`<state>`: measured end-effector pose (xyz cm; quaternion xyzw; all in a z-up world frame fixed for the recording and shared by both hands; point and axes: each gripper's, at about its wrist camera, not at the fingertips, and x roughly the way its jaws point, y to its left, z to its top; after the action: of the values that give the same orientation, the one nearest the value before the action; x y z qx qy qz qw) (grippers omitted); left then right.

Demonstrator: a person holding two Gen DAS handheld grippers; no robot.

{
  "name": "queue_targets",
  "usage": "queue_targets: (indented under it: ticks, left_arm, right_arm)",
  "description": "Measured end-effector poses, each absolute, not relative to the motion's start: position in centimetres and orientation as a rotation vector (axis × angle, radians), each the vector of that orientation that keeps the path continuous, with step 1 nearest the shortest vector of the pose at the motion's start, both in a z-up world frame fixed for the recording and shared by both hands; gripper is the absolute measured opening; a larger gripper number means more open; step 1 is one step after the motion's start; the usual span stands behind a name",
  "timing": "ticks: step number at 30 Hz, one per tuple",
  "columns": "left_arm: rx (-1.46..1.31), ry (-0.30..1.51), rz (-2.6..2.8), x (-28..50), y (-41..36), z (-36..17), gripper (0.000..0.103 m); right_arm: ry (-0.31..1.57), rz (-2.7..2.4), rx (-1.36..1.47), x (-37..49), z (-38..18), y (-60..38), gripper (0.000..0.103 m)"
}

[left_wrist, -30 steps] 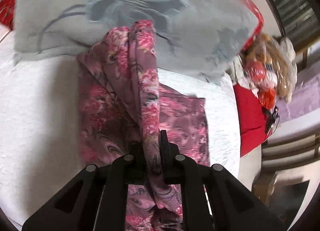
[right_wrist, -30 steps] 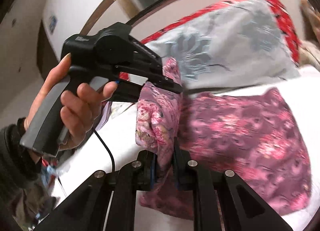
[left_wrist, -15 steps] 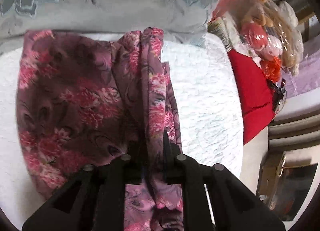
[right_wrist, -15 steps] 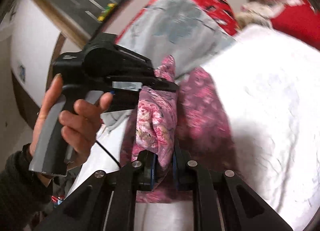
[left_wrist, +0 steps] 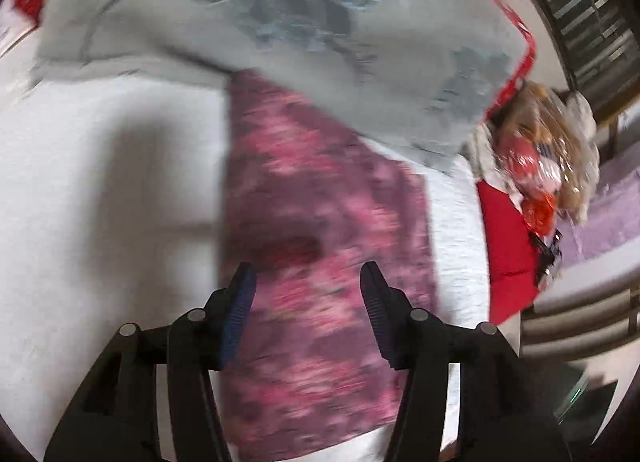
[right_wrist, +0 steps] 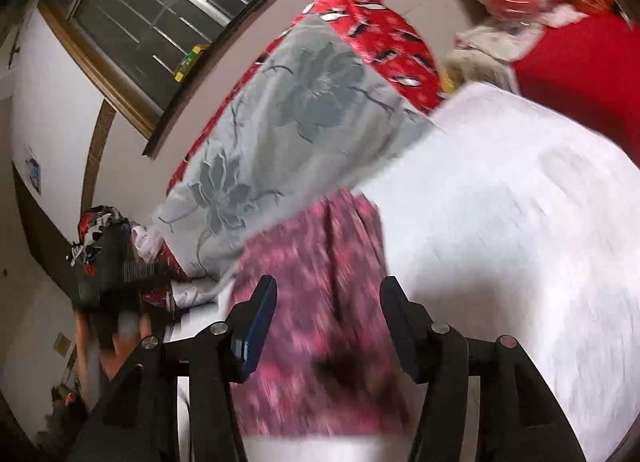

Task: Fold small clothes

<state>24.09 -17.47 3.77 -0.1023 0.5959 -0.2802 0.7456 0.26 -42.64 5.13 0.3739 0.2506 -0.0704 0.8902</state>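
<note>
A pink and purple floral garment (left_wrist: 320,222) lies folded into a long flat strip on the white bedspread (left_wrist: 112,198). It also shows in the right wrist view (right_wrist: 320,302), blurred by motion. My left gripper (left_wrist: 308,282) is open and empty, just above the near part of the garment. My right gripper (right_wrist: 328,298) is open and empty over the garment too. The hand with the left gripper (right_wrist: 104,286) shows blurred at the left of the right wrist view.
A grey flowered pillow (left_wrist: 280,22) on a red patterned cover (right_wrist: 380,34) lies against the garment's far end. A red cushion (left_wrist: 508,246) and plastic-wrapped toys (left_wrist: 536,166) sit off the bed's right edge. A window (right_wrist: 160,22) is behind.
Both grippers have opened and let go of the garment, which now lies flat as a folded strip. Both grippers have pulled back from it.
</note>
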Motion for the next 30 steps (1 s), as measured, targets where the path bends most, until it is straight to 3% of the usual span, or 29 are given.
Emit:
queue_targets:
  ticks: [7,8,9,15,19,20,22,23,24,26,30]
  left_arm:
    - [-0.284,1.287,-0.624,23.0,-14.6,0.0,0.053]
    - [-0.287,1.285,-0.629,22.7,-14.8,-0.1,0.053]
    - [-0.288,1.278,-0.631,22.7,-14.8,-0.2,0.053]
    - [-0.261,1.159,-0.592,22.3,-14.0,0.2,0.057]
    - [-0.193,1.172,-0.586,22.5,-15.1,-1.0,0.061]
    - [-0.171,1.161,-0.580,22.4,-15.2,-1.0,0.061]
    - [-0.149,1.152,-0.567,22.6,-15.1,-0.9,0.060]
    - [-0.158,1.156,-0.570,22.6,-15.0,-0.9,0.061]
    - [-0.163,1.157,-0.569,22.7,-14.9,-0.9,0.061]
    - [-0.144,1.149,-0.566,22.4,-15.1,-1.0,0.061]
    - [-0.108,1.131,-0.555,21.9,-15.0,-1.0,0.061]
  right_arm:
    - [0.774,-0.037,0.731,13.1,1.3,-42.2,0.053]
    - [0.798,-0.027,0.726,14.2,0.8,-42.0,0.036]
    - [0.811,-0.026,0.707,15.2,0.6,-41.7,0.007]
    - [0.643,-0.057,0.670,13.7,3.2,-43.2,0.006]
    - [0.848,-0.162,0.701,14.0,-1.5,-45.0,0.006]
    - [0.833,-0.170,0.704,13.7,-1.1,-45.0,0.013]
    - [0.796,-0.163,0.726,13.0,0.3,-44.9,0.016]
    - [0.779,-0.139,0.749,12.6,0.7,-44.9,0.022]
    - [0.771,-0.118,0.769,12.0,1.0,-44.8,0.034]
    - [0.796,-0.104,0.781,10.8,0.7,-44.5,0.044]
    - [0.869,-0.068,0.816,9.1,-0.7,-43.2,0.040]
